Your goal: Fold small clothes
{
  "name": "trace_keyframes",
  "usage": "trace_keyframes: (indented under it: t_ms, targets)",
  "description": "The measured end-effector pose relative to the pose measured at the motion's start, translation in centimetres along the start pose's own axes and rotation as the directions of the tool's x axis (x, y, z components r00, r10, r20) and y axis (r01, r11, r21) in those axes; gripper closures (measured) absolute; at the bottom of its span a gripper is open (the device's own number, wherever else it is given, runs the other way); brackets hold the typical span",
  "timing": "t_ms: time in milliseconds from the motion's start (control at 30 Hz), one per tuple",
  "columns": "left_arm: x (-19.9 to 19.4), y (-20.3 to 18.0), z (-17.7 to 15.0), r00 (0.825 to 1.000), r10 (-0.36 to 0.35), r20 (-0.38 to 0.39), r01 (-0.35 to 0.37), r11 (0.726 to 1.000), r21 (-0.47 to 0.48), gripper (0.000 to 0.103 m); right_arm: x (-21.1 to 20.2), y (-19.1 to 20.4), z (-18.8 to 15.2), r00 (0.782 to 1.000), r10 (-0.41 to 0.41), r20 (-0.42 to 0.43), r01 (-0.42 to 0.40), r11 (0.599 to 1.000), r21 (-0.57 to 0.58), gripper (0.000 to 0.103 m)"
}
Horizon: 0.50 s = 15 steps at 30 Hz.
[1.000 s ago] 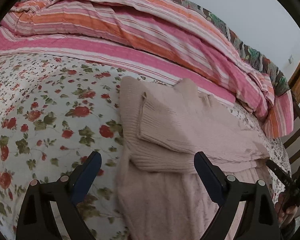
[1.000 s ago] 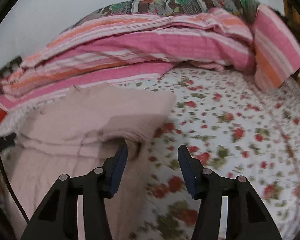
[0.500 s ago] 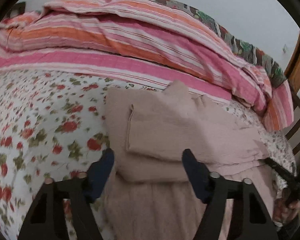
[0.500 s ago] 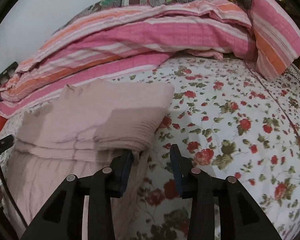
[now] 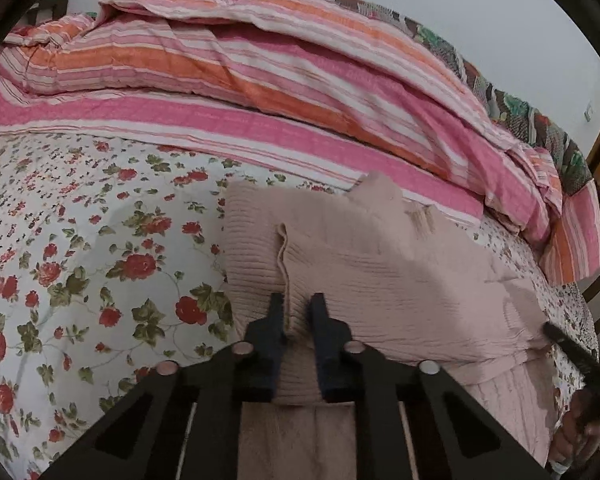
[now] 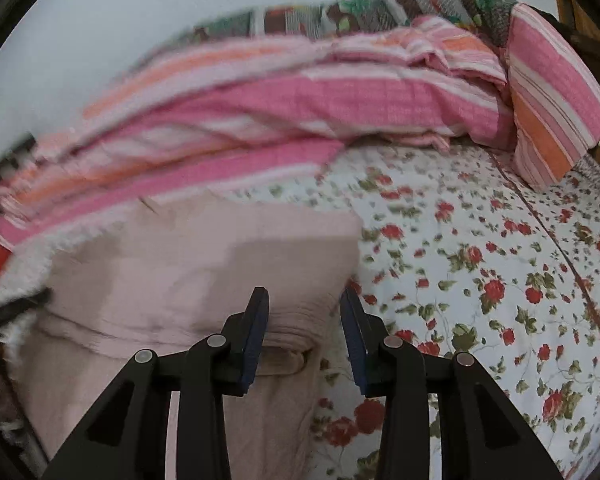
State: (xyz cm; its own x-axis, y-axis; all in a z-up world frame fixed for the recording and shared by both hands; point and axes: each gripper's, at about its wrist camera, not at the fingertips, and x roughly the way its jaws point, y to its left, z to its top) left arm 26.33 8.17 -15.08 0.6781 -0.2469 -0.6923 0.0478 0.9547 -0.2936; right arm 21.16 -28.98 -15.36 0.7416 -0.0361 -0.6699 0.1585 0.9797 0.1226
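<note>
Left wrist view shows the left gripper (image 5: 296, 312) pinching the near folded edge of the pink ribbed sweater (image 5: 380, 276), its dark pads nearly together with a ridge of knit caught between them. The sweater lies partly folded on the floral bedsheet (image 5: 80, 264), running from centre frame toward 4 o'clock, with the striped quilt (image 5: 260, 92) heaped behind it at 12 o'clock.

From the right wrist view, the right gripper (image 6: 304, 336) sits at the sweater's opposite near corner (image 6: 296, 320) with its jaws spread; the fold lies between the pads, not yet gripped. Motion blur softens this view.

The main risk, as I judge it, is an uneven lift. With only one side clamped, raising the fold would drag it askew and let the tucked sleeve slide out. The left pinch also looks shallow, holding a thin ridge of a thick, stretchy knit, so it could slip free or catch only the top layer. If the right jaws close too low, they might snag the bedsheet along with the sweater.
</note>
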Motion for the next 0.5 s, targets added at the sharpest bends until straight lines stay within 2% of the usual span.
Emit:
trace_keyframes:
  t_ms: [33,100,233,500]
  targets:
    - [-0.4,0.1,-0.1,1.0,-0.003,0.015,0.003,1.0,-0.007,0.094,0.9,0.1,-0.2,0.999,-0.028,-0.033,0.028,1.0,-0.003,0.066]
    - [-0.8,0.4,-0.3,1.0,-0.029,0.01,0.029,0.999,-0.022,0.097,1.8,-0.2,-0.8,0.997,-0.031,-0.07,0.032,0.999,0.012,0.066]
    - [-1.9,0.5,-1.3,0.999,-0.037,0.02,0.037,0.999,-0.018,0.097,1.5,-0.7,-1.2,0.998,-0.032,-0.054,0.034,0.999,0.038,0.06]
    - [-0.5,0.5,-2.0,1.0,0.014,-0.019,-0.014,1.0,-0.011,0.093,1.1,-0.5,-1.5,0.998,-0.042,-0.045,0.043,0.999,0.021,0.06]
